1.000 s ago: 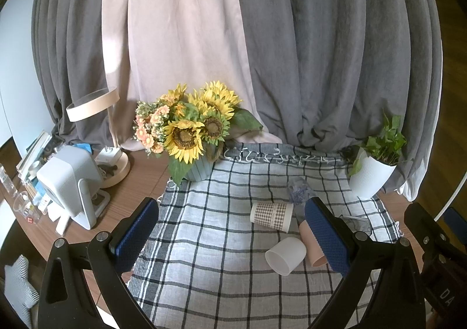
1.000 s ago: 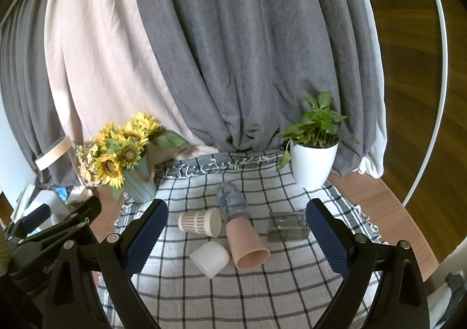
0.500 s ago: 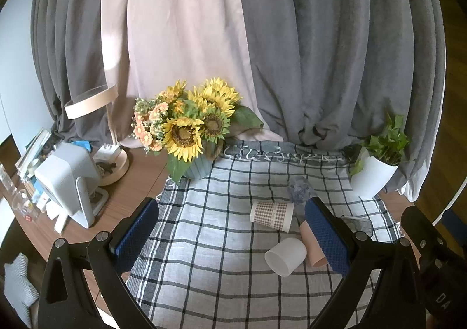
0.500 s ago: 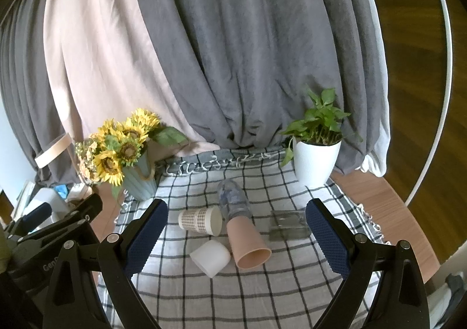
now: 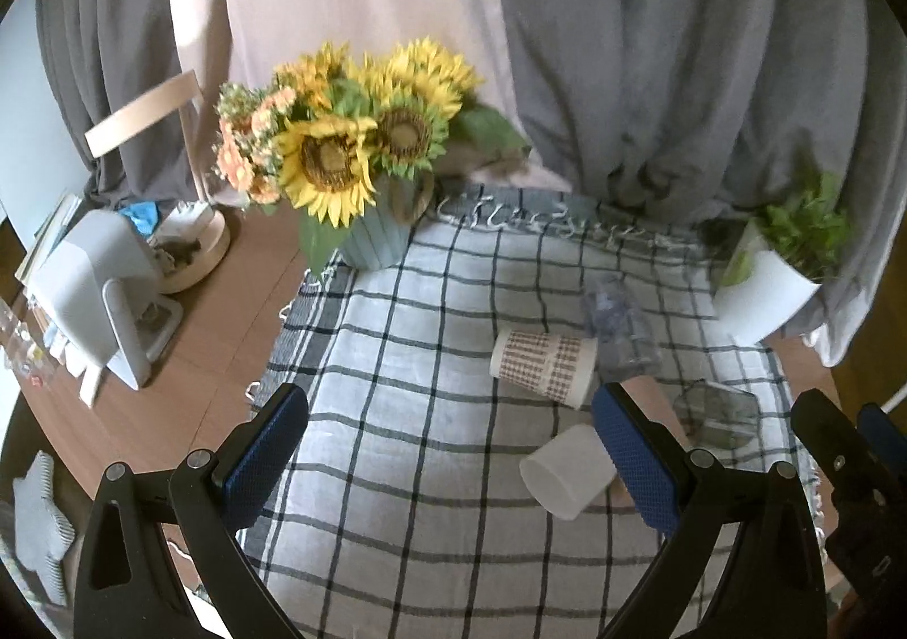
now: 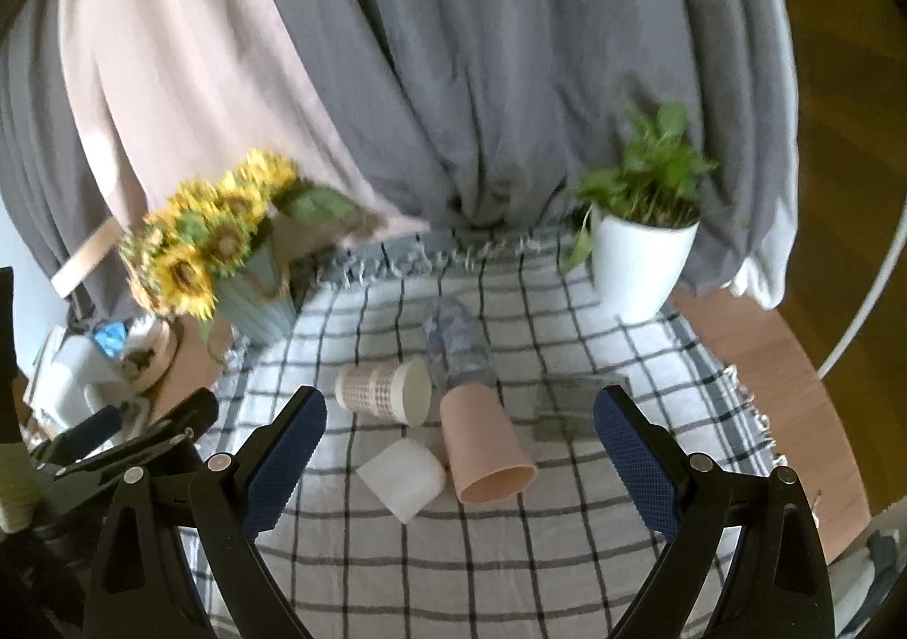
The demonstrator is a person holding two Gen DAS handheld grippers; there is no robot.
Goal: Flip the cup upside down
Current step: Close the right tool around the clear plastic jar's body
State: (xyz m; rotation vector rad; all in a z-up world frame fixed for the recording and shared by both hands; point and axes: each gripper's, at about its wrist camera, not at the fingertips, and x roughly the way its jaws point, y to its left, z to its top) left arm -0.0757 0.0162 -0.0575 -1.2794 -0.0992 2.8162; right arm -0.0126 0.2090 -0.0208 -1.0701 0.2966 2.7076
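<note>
Two handheld grippers are hovering over a round wooden table (image 6: 793, 384) covered by a checked cloth (image 6: 453, 554). The left gripper (image 5: 448, 452) and the right gripper (image 6: 459, 446) are both holding their blue-padded tongs spread wide, pinching nothing.

Several cups are lying on their sides near the middle of the cloth. A pink cup (image 6: 484, 443) is resting with its open mouth facing the near edge. Just beside it, on its left, a white cup (image 6: 402, 477) is lying tipped over, and a checked paper cup (image 6: 382, 390) is lying behind that one. A clear plastic bottle (image 6: 456, 347) is lying toward the far edge, its end touching or nearly touching the pink cup's base. A clear glass (image 6: 578, 401) is sitting right of the pink cup.

A sunflower vase (image 6: 255, 299) is standing at the far left corner of the cloth, a potted plant (image 6: 640, 265) at the far right.

The cups are probably light, thin-walled and easily crushed or rolled. Gripping gently across the mid-body, away from the flexible rim, is looking safest.
</note>
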